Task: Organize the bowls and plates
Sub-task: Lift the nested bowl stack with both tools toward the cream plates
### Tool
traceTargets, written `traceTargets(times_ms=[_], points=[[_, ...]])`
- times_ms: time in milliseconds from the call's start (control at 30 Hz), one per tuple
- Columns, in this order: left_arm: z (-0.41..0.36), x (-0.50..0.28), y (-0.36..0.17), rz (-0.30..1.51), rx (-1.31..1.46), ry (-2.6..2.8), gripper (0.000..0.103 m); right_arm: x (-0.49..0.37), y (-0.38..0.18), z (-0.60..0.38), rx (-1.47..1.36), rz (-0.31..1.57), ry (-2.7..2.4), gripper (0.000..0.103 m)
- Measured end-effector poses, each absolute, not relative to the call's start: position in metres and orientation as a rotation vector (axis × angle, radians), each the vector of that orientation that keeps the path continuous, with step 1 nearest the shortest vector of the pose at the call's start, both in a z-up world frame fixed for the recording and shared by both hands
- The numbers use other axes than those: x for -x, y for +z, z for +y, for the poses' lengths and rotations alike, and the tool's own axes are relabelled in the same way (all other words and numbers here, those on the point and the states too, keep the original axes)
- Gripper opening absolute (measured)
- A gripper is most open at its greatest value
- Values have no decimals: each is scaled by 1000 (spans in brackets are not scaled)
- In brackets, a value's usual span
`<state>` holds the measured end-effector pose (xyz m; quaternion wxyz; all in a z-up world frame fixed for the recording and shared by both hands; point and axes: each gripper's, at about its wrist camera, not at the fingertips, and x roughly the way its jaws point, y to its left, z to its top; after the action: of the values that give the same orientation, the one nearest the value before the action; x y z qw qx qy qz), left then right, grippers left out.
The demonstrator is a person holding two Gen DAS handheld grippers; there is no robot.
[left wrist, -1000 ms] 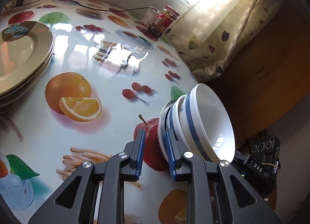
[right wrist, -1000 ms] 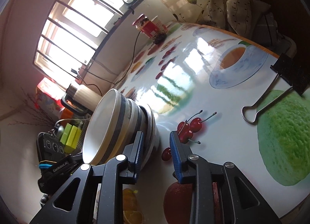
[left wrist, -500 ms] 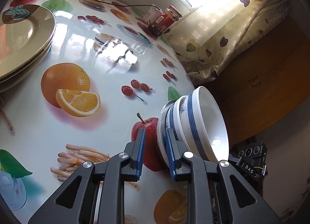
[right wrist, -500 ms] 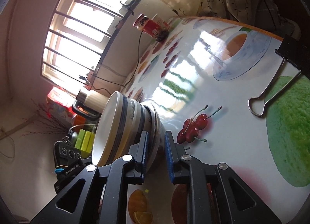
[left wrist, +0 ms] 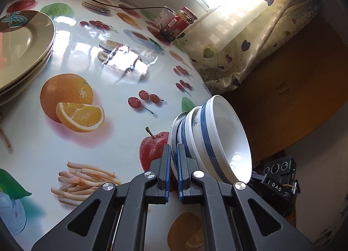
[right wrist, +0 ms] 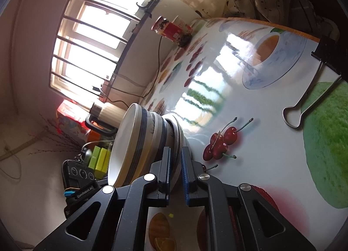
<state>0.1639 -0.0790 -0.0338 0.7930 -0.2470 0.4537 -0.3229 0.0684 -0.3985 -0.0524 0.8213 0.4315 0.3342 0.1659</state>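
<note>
A stack of white bowls with blue bands point(left wrist: 214, 140) sits on a small white plate point(left wrist: 174, 133) near the table's edge. My left gripper point(left wrist: 173, 153) is shut on the plate's rim from one side. My right gripper point(right wrist: 175, 155) is shut on the rim of the same small plate point(right wrist: 180, 133) from the opposite side, with the bowl stack point(right wrist: 139, 140) to its left. A stack of large beige plates point(left wrist: 24, 49) lies at the far left of the left wrist view.
The fruit-print tablecloth point(left wrist: 91, 103) covers the table. Jars point(left wrist: 178, 24) stand by the window, with a cable point(left wrist: 121, 6) running along the back. A binder clip point(right wrist: 313, 96) lies on the table at right. A kettle point(right wrist: 106, 114) stands behind the bowls.
Both grippers have closed from a wider gap onto the rim of the small plate under the bowls. The stack has hardly moved.
</note>
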Motion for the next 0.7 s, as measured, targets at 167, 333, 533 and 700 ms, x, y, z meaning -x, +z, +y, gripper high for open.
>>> traceTargets(times_ms=[167,333,533,700], points=[[-76,-167,-39,981,574,-709,3,-68,-53,-399,-921,711,359,10],[-74,-168,-42,982,602,-716,3,-68,-52,-399,-919,710,358,10],[-75,-168,-41,987,588,-704,10,-68,-52,-400,-916,705,351,11],[-75,-167,-41,988,591,-696,8,-68,-53,-400,-928,706,350,11]])
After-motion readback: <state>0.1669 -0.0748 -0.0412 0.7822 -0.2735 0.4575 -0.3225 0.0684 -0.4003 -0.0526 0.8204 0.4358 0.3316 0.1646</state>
